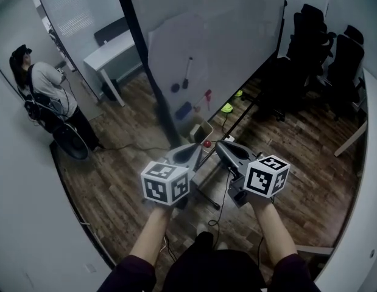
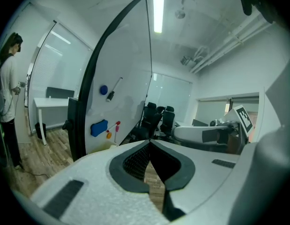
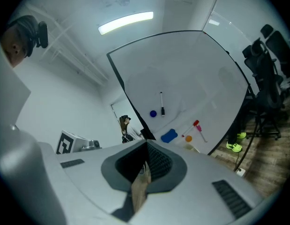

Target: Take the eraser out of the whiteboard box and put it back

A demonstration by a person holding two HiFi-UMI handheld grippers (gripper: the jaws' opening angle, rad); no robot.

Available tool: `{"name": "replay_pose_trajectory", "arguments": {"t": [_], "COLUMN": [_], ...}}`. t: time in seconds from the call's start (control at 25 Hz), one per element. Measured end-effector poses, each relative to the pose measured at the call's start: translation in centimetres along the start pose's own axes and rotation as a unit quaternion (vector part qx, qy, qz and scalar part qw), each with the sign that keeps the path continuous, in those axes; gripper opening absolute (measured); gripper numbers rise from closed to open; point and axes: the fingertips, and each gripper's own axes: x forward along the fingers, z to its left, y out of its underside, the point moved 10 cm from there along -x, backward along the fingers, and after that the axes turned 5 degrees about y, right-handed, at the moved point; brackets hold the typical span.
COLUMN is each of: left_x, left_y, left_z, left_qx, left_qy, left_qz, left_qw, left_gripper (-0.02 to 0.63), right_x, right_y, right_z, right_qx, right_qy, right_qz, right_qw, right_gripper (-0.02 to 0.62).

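step: approach | left gripper (image 2: 149, 142): jaws together, empty | right gripper (image 3: 145, 143): same, both aimed at whiteboard (image 1: 225, 35), likely nothing within reach | blue eraser (image 1: 183, 109): on board face, above box (image 1: 201, 131)

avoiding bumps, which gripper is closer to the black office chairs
Right. The right gripper is on the side of the office chairs; the left gripper is beyond it, farther off.

A brown wooden plank floor (image 1: 115, 181) fills the room. A white rectangular desk (image 1: 112, 50) stands far left, beside a frosted glass wall (image 1: 72, 11). Black office chairs (image 1: 325, 47) cluster far right. A long bright ceiling light strip (image 2: 158, 8) glows overhead.
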Motion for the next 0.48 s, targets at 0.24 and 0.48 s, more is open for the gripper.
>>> {"name": "replay_pose_trajectory", "arguments": {"t": [0.24, 0.48], "left_x": [1.3, 2.3], "left_y": [-0.3, 0.2], "left_z": [3.2, 5.2], "left_qx": [-0.007, -0.009], "left_qy": [0.019, 0.026], "left_qz": [0.010, 0.020], "left_qw": [0.9998, 0.9994], "left_gripper": [0.006, 0.006], "right_x": [2.6, 4.4], "right_y": [-0.3, 0.1], "right_z": [-0.6, -1.6], "right_qx": [0.003, 0.012], "right_qy": [0.021, 0.034], "right_qz": [-0.005, -0.006], "right_qw": [1.000, 0.999], "right_gripper": [0.003, 0.003]}}
